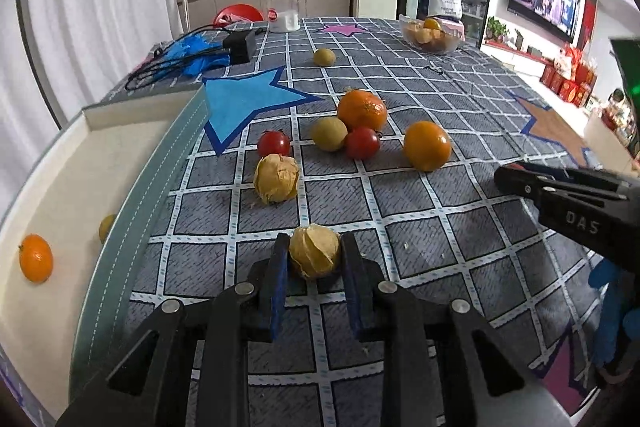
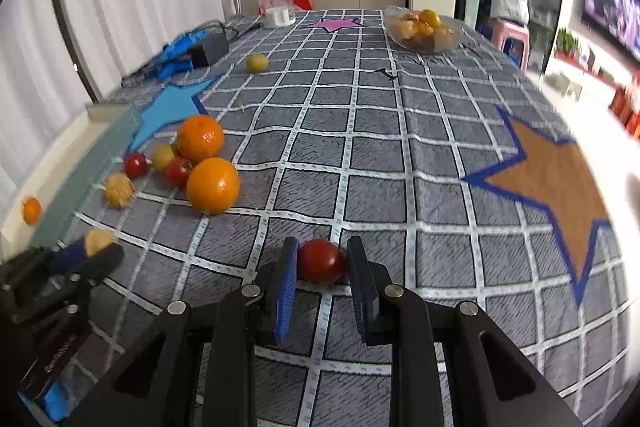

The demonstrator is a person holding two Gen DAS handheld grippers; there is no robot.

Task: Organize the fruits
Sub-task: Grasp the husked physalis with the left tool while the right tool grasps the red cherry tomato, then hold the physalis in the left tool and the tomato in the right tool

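left wrist view: the left hand-held gripper (image 1: 314,259) is pinching a papery tan husked groundcherry (image 1: 315,251) low over the grey checked tabletop (image 1: 440,227), probably to drop it in the white shallow tray (image 1: 72,179) just to its left, where a small orange kumquat (image 1: 36,258) sits. the tray's near end is cut off.

right wrist view: the right hand-held gripper (image 2: 322,261) brackets a shiny red cherry tomato (image 2: 321,261) on the tabletop; the left pad touches, the right i can't tell. the tray is blurred here.
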